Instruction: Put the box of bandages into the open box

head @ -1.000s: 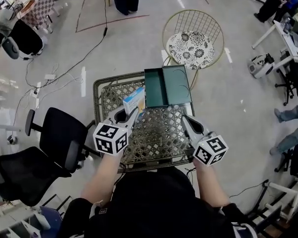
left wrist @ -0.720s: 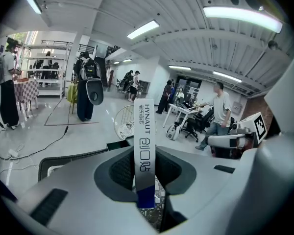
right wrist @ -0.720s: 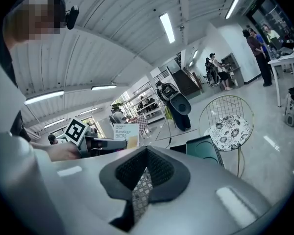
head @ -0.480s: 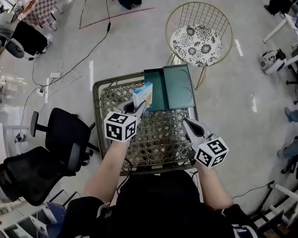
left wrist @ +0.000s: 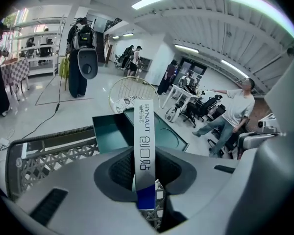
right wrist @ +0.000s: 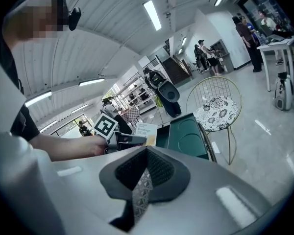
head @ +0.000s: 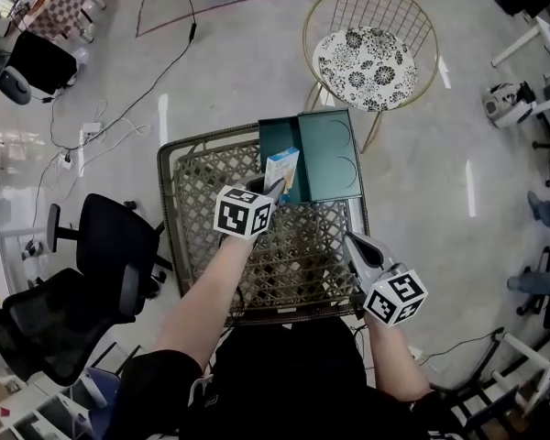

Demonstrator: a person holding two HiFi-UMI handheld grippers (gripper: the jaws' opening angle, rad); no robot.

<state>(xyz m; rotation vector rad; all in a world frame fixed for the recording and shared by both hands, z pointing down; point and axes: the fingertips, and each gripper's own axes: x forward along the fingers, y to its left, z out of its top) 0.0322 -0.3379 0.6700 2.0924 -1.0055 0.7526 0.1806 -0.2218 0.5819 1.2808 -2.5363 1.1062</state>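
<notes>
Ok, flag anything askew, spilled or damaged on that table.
Nothing stands out. The green box lies open and flat at the lattice table's far edge. The bandage box is held upright in the left gripper, at the green box's left half. The right gripper holds nothing.

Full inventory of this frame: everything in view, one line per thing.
bandage box: 1, white, blue and yellow, upright over the open box's left half
open box: 1, dark green, far edge of the table
table: 1, grey lattice top, in front of the person
wire chair: 1, gold with a black-and-white cushion, beyond the table
office chairs: 3, black, floor at left
cables: several, floor at far left
left gripper: 1, grey with marker cube, shut on the bandage box
right gripper: 1, grey with marker cube, shut and empty, over the table's near right
</notes>
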